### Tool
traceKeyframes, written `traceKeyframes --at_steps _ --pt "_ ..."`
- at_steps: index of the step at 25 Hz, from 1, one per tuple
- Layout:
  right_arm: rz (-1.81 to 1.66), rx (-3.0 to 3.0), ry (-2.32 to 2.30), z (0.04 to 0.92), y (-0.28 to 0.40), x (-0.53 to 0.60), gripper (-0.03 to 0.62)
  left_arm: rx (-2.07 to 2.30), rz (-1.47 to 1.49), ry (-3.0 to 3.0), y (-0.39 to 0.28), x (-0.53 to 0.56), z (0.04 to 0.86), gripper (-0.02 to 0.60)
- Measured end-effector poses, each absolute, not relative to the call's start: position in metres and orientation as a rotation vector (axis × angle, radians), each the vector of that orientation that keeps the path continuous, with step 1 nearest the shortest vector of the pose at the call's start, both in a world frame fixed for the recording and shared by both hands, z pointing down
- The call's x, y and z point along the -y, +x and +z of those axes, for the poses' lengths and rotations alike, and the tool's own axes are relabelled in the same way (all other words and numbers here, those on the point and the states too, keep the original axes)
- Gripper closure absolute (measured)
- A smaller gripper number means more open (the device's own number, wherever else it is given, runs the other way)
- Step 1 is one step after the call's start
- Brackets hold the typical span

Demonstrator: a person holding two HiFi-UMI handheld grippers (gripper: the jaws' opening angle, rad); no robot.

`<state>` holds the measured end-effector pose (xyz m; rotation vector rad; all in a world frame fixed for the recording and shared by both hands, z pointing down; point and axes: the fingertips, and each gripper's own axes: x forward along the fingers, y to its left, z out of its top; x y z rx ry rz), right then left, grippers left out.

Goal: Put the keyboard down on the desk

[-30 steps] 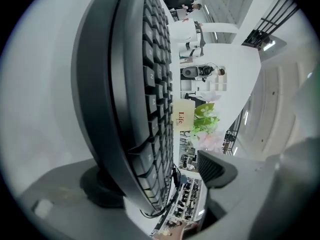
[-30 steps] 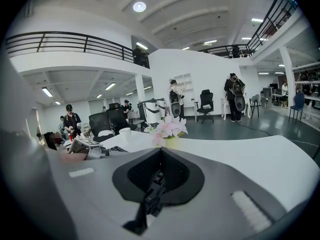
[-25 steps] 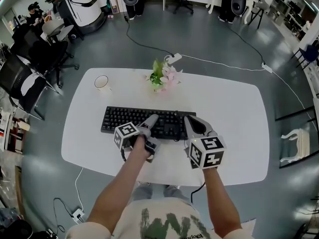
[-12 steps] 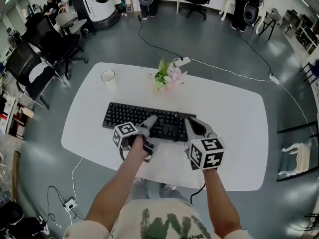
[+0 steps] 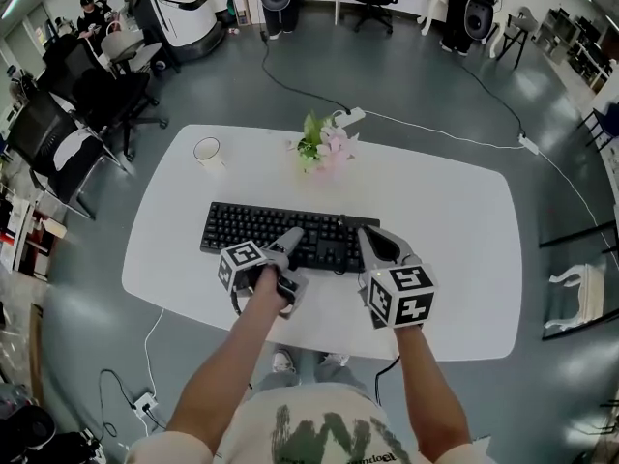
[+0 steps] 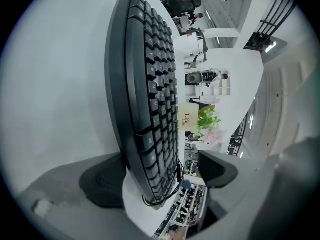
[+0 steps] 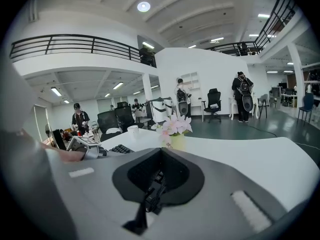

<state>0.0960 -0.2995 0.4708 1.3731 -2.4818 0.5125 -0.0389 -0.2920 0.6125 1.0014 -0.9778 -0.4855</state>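
From the head view, the keyboard (image 5: pixel 261 228) lies flat on the white worktop (image 5: pixel 455 220), its long side across in front of the person. The left gripper (image 5: pixel 294 234) reaches its near edge around the middle. The right gripper (image 5: pixel 367 236) sits at its right end. A mug (image 5: pixel 207 151) and a pot of flowers (image 5: pixel 324 145) stand well beyond it.

The left gripper view shows what the head view cannot. That gripper is open and straddles the keyboard's edge. One pad (image 6: pixel 102 184) is on the underside next to the worktop, and the other pad (image 6: pixel 217 169) stands clear of the keys.

In the right gripper view the two dark pads appear to meet in the middle, so this gripper looks closed with none of the keyboard inside. It looks low across the worktop. A strip of keys shows off to the left, and the flowers are straight ahead.
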Motion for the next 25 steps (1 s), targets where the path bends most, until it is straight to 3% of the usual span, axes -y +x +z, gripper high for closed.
traceKeyframes --at_steps 19,25 --pt "0.470 2.410 1.529 0.448 0.085 0.264 0.595 0.903 -0.385 1.254 -0.051 0.282 0.566 0.132" --pt "0.410 2.429 1.573 0.426 0.088 0.268 0.595 0.973 -0.324 1.539 -0.064 0.303 0.519 0.220"
